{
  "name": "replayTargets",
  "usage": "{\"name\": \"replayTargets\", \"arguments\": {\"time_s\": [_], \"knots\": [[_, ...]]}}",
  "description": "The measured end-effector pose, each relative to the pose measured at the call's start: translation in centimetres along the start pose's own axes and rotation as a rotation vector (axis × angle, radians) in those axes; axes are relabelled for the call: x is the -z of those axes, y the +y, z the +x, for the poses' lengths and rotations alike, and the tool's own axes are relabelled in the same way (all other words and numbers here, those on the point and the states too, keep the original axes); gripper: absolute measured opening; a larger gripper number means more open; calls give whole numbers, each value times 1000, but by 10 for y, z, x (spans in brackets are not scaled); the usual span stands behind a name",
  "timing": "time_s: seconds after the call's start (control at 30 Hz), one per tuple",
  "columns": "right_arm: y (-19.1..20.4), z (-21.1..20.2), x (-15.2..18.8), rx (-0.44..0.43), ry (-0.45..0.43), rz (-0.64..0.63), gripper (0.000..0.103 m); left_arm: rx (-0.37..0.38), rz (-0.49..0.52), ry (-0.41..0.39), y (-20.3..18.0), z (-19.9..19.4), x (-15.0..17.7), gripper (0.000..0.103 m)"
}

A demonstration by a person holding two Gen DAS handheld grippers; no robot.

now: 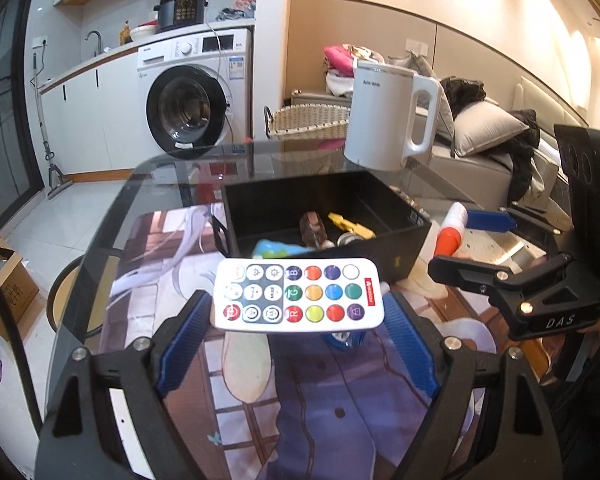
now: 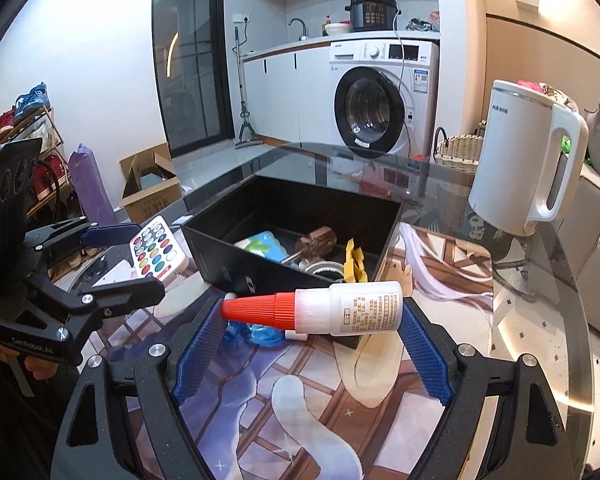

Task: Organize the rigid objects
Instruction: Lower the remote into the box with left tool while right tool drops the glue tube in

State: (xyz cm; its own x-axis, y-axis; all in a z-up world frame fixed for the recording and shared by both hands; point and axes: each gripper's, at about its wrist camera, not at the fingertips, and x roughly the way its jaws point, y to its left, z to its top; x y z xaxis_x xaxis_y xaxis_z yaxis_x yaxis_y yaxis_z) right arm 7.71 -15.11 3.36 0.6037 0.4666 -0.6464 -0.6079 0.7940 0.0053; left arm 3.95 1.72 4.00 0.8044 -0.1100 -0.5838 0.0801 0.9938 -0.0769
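Gripping remote point(image 1: 298, 294) w/ left tongs point(image 1: 298, 312), glue bottle point(image 2: 332, 308) w/ right tongs point(image 2: 312, 328).

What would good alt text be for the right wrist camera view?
The right gripper holds a white glue bottle with a red cap crosswise between its blue fingers, just short of an open black box holding small items. The left gripper holds a white remote beside the box; a white kettle stands on the glass table.
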Motion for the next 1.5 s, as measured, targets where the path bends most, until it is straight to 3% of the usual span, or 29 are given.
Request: {"name": "replayTargets", "arguments": {"time_s": [0.7,1.5], "knots": [[-16,-3,-22,39,-66,58,87,-21,-6,-71,5,16,-35,86],[-16,36,-38,102,-11,20,87,-9,34,-74,15,59,-57,86]]}}
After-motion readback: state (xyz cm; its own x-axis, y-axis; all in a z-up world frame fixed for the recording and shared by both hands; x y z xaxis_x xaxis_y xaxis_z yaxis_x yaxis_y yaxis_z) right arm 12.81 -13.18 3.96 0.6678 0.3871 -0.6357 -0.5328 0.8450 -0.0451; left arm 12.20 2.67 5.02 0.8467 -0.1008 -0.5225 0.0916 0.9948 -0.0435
